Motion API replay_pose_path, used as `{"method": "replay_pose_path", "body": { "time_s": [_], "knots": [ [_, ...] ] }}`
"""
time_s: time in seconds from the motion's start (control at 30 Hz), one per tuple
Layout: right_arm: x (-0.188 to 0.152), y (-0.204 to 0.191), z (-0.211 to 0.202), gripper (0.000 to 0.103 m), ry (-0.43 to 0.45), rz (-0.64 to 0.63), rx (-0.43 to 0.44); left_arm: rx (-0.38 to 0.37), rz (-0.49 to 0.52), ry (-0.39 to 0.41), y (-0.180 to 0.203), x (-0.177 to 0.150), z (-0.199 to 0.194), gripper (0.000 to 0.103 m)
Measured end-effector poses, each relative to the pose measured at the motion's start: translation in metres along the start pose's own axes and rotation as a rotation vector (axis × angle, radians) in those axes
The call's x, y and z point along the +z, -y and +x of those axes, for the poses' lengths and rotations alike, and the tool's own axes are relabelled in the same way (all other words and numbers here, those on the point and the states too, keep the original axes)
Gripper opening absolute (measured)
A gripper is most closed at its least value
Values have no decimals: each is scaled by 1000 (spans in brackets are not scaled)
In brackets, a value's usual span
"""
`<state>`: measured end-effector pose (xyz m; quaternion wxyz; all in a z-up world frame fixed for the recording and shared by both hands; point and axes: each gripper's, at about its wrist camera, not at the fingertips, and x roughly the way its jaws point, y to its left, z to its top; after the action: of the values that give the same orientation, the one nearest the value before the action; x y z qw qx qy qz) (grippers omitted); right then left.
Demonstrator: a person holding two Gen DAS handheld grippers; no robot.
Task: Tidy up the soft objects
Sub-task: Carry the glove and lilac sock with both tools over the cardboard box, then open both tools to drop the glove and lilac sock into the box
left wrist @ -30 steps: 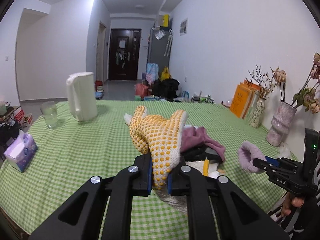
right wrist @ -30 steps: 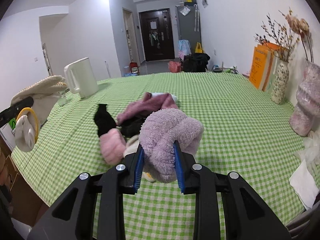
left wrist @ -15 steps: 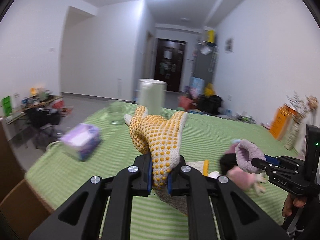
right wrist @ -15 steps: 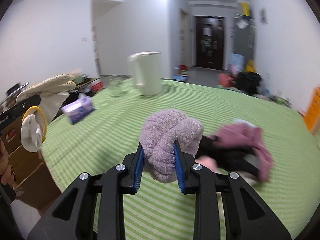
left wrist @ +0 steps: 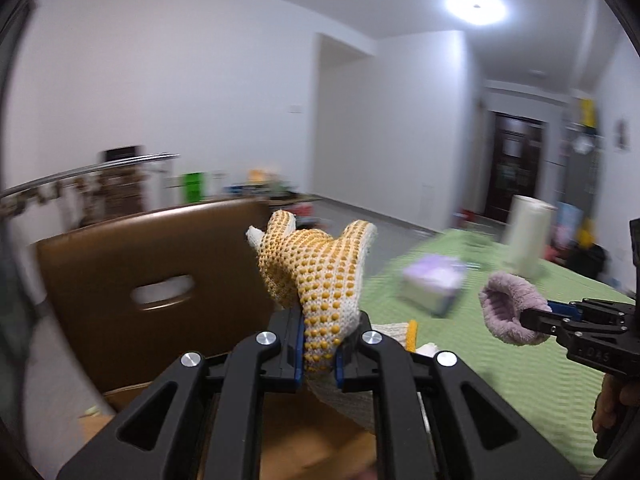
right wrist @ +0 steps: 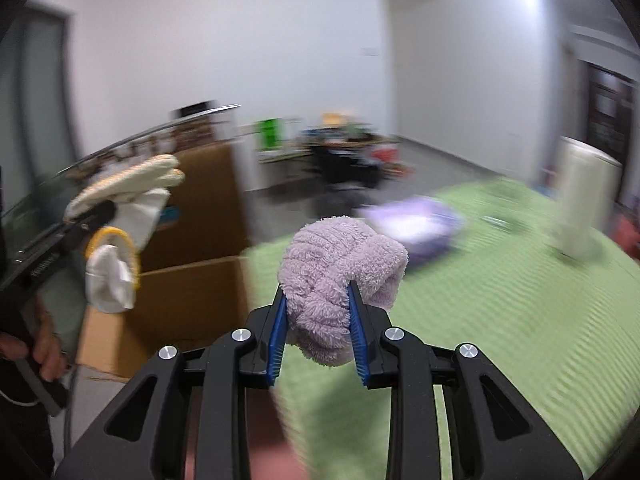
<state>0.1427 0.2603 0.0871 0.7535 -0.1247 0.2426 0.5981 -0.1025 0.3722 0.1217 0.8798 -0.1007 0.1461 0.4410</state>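
My left gripper is shut on a white knit glove with yellow dots, held upright over an open cardboard box beside the table. From the right wrist view the same glove hangs at the left with a yellow-rimmed cuff. My right gripper is shut on a fluffy lilac sock, held above the left edge of the green checked tablecloth. In the left wrist view that lilac sock shows at the right in the other gripper's tips.
A purple tissue pack and a white kettle stand on the table. The box flap rises by the table's left edge. A person's hand holds the left gripper's handle. Clutter lies on the floor at the back.
Both grippers have swung left, away from the pile of soft things, toward the cardboard box. The pile has left both views. Each gripper still holds its item.
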Motion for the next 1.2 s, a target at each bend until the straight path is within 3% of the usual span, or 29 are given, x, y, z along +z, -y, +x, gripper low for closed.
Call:
{"method": "replay_pose_path", "body": {
  "time_s": [0.1, 0.2, 0.3, 0.57, 0.93, 1.0, 1.13, 1.2],
  "knots": [
    [14, -52, 43, 29, -24, -103, 148, 89, -35, -21, -40, -7, -3, 8],
    [23, -83, 72, 29, -69, -160, 219, 158, -61, -47, -74, -13, -4, 8],
    [28, -99, 97, 29, -137, -198, 250, 174, -75, -107, -98, -24, -2, 9],
    [20, -130, 158, 30, -377, -236, 247, 104, -123, -339, -122, -63, 31, 9],
    [-27, -146, 241, 33, -641, -221, 253, 18, -113, -603, -118, -119, 78, 11],
    [-36, -151, 255, 34, -681, -226, 243, -15, -149, -671, -123, -133, 86, 12],
    [-46, -161, 265, 46, -727, -214, 225, -30, -263, -758, -137, -157, 99, 34],
    [-46, -161, 267, 57, -730, -188, 223, -24, -305, -779, -143, -164, 101, 37]
  ]
}}
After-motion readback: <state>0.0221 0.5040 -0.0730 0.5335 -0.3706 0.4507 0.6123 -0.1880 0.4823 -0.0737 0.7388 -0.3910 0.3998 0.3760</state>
